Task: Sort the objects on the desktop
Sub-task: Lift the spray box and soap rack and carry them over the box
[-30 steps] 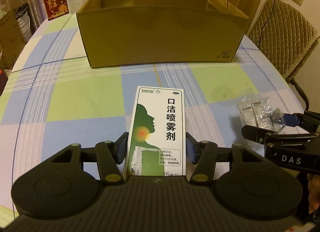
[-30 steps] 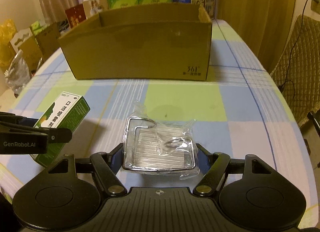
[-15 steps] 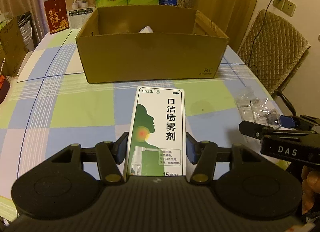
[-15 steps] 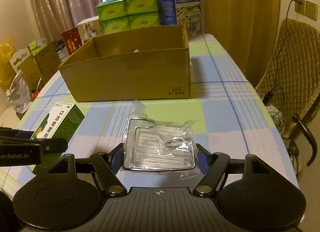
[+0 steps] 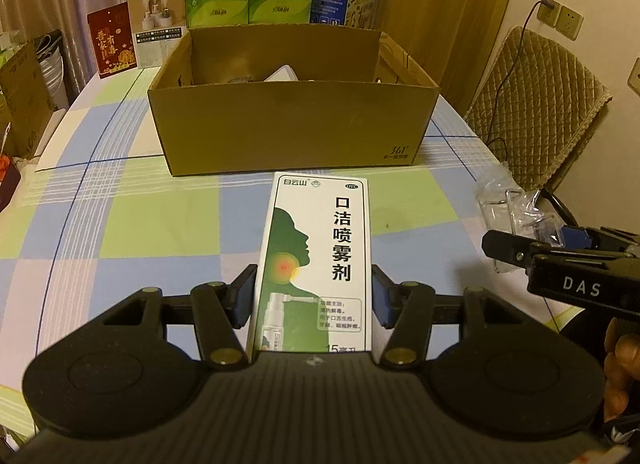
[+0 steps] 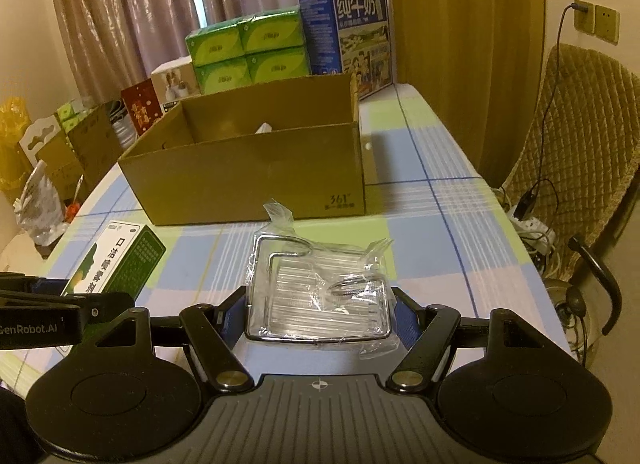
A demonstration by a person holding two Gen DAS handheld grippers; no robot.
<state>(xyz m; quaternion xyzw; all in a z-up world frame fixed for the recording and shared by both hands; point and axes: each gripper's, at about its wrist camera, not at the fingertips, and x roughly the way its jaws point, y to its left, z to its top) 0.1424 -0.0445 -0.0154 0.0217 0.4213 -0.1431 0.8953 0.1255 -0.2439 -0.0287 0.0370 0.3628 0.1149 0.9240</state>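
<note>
Carton [image 5: 288, 131] reads "361°"; right claw [image 5: 576, 264] "DAS".

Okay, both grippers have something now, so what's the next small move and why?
Probably carry both forward over the open cardboard box. The left gripper is shut on the white and green spray box, and the right gripper is shut on the plastic-wrapped wire rack. Both items sit short of the box's near wall, and the box already holds something white.
</note>
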